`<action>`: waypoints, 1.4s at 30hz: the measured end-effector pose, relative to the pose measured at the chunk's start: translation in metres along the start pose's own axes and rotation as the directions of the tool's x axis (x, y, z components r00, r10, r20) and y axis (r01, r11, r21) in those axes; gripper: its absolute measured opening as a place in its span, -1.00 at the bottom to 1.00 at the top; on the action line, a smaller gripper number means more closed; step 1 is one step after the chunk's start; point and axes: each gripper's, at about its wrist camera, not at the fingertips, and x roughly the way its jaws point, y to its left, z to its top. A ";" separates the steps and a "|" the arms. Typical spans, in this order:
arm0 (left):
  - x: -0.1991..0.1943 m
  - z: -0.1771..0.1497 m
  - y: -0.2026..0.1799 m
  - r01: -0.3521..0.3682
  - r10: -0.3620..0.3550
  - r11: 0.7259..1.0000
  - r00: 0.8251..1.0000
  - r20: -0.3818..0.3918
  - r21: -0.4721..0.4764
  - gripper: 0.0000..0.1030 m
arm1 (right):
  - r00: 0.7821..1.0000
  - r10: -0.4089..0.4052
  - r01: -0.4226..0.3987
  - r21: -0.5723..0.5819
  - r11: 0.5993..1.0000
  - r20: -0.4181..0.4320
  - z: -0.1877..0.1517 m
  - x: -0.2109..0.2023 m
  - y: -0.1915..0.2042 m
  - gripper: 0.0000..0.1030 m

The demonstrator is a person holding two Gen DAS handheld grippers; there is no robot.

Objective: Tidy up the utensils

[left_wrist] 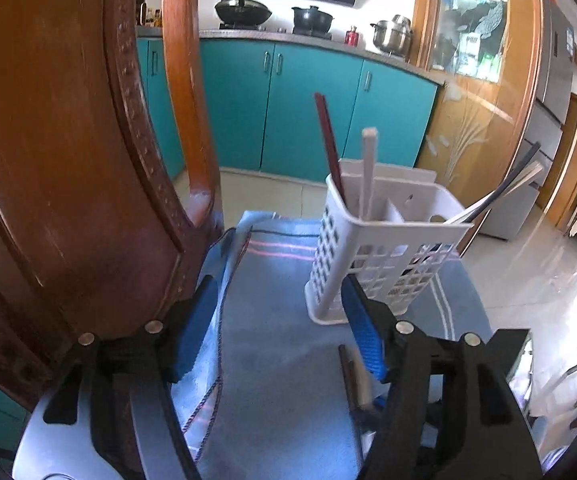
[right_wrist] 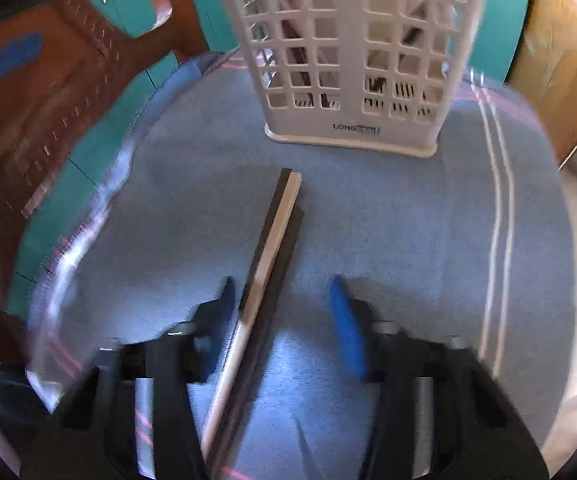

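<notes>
A white lattice utensil holder (left_wrist: pixel 384 248) (right_wrist: pixel 352 60) stands on a blue cloth (left_wrist: pixel 280 272) (right_wrist: pixel 388 220). In it stand a dark red chopstick (left_wrist: pixel 328 140) and a pale chopstick (left_wrist: pixel 368 168), and a dark-and-pale pair (left_wrist: pixel 500 192) leans out to the right. A pale and a dark chopstick (right_wrist: pixel 276 232) (left_wrist: pixel 352 376) lie side by side on the cloth in front of the holder. My right gripper (right_wrist: pixel 284 292) is low over them, open, with the pair between its fingers; the right pad stands clear of it. My left gripper (left_wrist: pixel 280 312) is open and empty, its right finger beside the holder's base.
A carved wooden chair back (left_wrist: pixel 68 160) (right_wrist: pixel 48 100) rises close on the left of the cloth. Teal kitchen cabinets (left_wrist: pixel 308 100) with pots on the counter stand behind. A tiled floor (left_wrist: pixel 528 272) drops away to the right of the cloth's edge.
</notes>
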 end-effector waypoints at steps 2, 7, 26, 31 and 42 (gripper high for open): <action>0.006 -0.002 0.004 -0.010 0.010 1.000 0.999 -0.031 -0.013 0.27 | 1.000 0.016 -0.016 0.017 1.000 -0.007 -0.001 -0.002 -0.003 -0.82; 0.024 -0.010 0.013 0.010 -0.019 0.998 0.989 -0.146 -0.062 0.31 | 1.000 -0.014 0.017 0.123 0.992 -0.025 -0.002 -0.007 -0.040 -0.88; 0.087 -0.095 -0.057 0.108 -0.049 0.988 0.903 -0.426 0.114 0.17 | 0.996 -0.085 0.067 0.405 0.912 0.027 -0.005 -0.034 -0.106 -0.10; 0.078 -0.100 -0.058 0.097 -0.058 0.992 0.917 -0.395 0.080 -0.61 | 0.996 -0.086 0.070 0.409 0.910 0.020 -0.010 -0.036 -0.119 -0.08; 0.078 -0.095 -0.052 0.061 -0.031 0.996 0.911 -0.411 0.060 -0.62 | 0.991 -0.133 0.116 0.396 0.911 0.016 -0.013 -0.029 -0.117 0.00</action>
